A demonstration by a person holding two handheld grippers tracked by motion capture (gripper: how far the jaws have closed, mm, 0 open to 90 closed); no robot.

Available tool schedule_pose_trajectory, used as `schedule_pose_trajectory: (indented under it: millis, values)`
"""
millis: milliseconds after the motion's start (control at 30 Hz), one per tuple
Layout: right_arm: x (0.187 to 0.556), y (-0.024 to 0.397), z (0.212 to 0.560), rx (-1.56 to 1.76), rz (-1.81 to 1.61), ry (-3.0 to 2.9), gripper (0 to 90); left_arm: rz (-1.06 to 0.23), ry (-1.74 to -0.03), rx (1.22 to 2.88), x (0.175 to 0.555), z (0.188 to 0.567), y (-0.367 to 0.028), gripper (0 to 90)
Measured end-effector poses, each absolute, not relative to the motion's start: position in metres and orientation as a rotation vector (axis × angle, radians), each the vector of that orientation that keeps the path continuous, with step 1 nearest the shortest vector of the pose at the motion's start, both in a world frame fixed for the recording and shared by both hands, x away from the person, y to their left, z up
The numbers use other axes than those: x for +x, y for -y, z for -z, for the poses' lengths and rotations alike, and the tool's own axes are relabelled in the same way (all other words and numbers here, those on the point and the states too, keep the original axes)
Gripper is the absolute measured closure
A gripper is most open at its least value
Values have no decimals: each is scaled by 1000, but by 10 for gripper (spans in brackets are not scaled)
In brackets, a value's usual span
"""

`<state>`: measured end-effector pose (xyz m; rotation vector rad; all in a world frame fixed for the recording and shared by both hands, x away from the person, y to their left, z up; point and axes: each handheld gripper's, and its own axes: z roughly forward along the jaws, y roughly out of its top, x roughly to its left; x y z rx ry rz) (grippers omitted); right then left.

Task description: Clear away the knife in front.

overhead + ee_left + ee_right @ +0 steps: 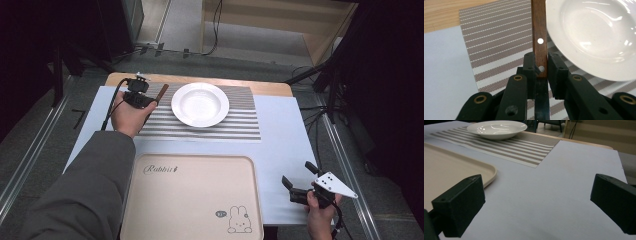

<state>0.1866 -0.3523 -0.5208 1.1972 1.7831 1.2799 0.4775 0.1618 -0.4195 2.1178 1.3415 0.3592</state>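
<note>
- Keep left hand-held gripper [541,71] clamped on knife [539,37] at wooden handle, upper left of high view.
- Lower flat onto striped placemat [235,125], beside white plate [200,104], without touching rim.
- Leave right hand-held gripper [300,181] parted, lower right.

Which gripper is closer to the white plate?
Left. The left gripper, gripping a knife, is just beside the plate; the right gripper is far off near the table's front corner.

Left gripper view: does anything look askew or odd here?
Nothing is spilled or damaged. The left gripper is shut on a wooden-handled knife by its handle, held beside the white plate above the striped placemat, blade running back between the jaws.
</note>
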Motion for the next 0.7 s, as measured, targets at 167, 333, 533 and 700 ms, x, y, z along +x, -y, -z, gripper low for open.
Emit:
schedule_pose_trajectory:
  millis: [167, 333, 533, 700]
  values:
    - [187, 352, 521, 1201, -1276, -1784, 0, -354, -1325, 2105, 467, 416, -165, 773]
    - [187, 352, 521, 1199, -1275, -1786, 0, -363, -1291, 2124, 453, 414, -165, 773]
    - [187, 352, 521, 1196, -1280, -1786, 0, -353, -1265, 2126, 440, 412, -166, 773]
    - [187, 352, 521, 1194, -1282, -1786, 0, -350, -1236, 2137, 428, 411, -164, 773]
